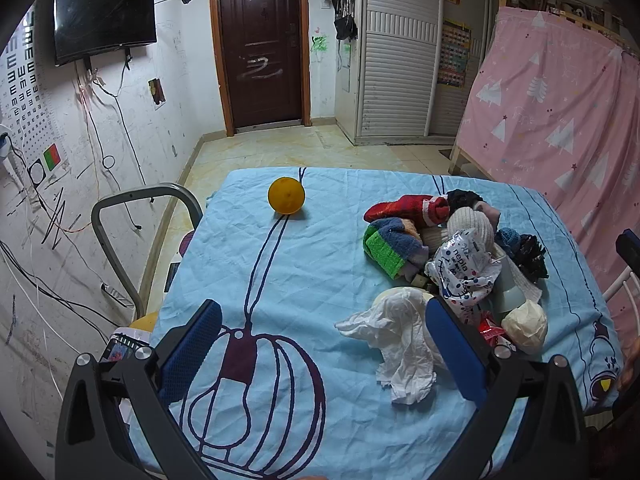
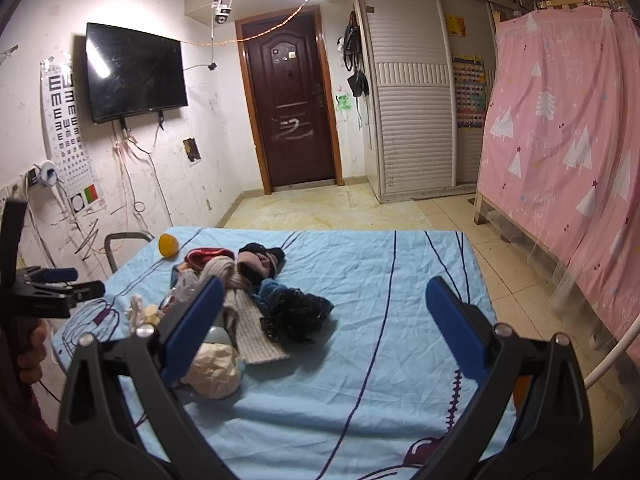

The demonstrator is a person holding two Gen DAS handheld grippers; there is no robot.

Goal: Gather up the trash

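A pile of socks, wrappers and paper lies on the light blue tablecloth (image 1: 304, 264). In the left wrist view a crumpled white tissue (image 1: 396, 340) lies just left of my right fingertip, with a printed plastic wrapper (image 1: 464, 272), a red wrapper (image 1: 490, 326) and a cream paper ball (image 1: 524, 322) behind it. My left gripper (image 1: 324, 332) is open and empty above the cloth. My right gripper (image 2: 324, 304) is open and empty; the cream paper ball (image 2: 214, 368) lies by its left finger. The left gripper (image 2: 60, 280) shows at the far left in the right wrist view.
An orange ball (image 1: 286, 196) sits near the table's far edge and also shows in the right wrist view (image 2: 168, 245). Coloured socks (image 1: 404, 224) and black lace cloth (image 2: 296, 312) fill the pile. A grey chair back (image 1: 132, 208) stands left. A pink curtain (image 2: 568, 152) hangs right.
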